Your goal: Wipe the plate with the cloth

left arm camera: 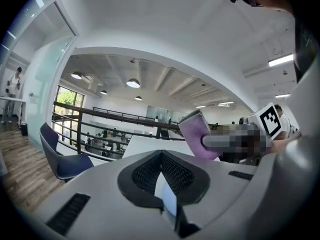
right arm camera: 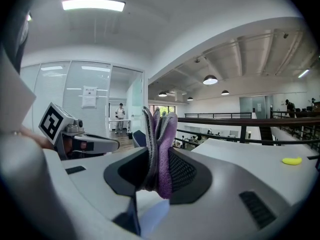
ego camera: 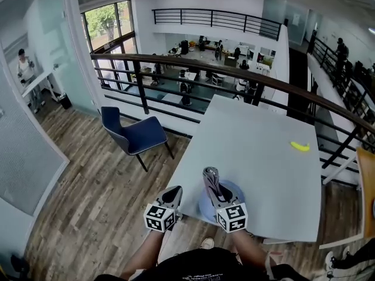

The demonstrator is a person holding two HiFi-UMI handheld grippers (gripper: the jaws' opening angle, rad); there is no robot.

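We see the right gripper just above the blue plate, its jaws clamped on the purple cloth, which sticks up. The plate sits at the near edge of the surface. The left gripper is just left of the plate, jaws pressed together and empty. A yellow banana lies well beyond the plate, to the right.

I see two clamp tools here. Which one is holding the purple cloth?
The right gripper: the purple cloth stands pinched between its jaws. The left gripper has no cloth between its jaws.
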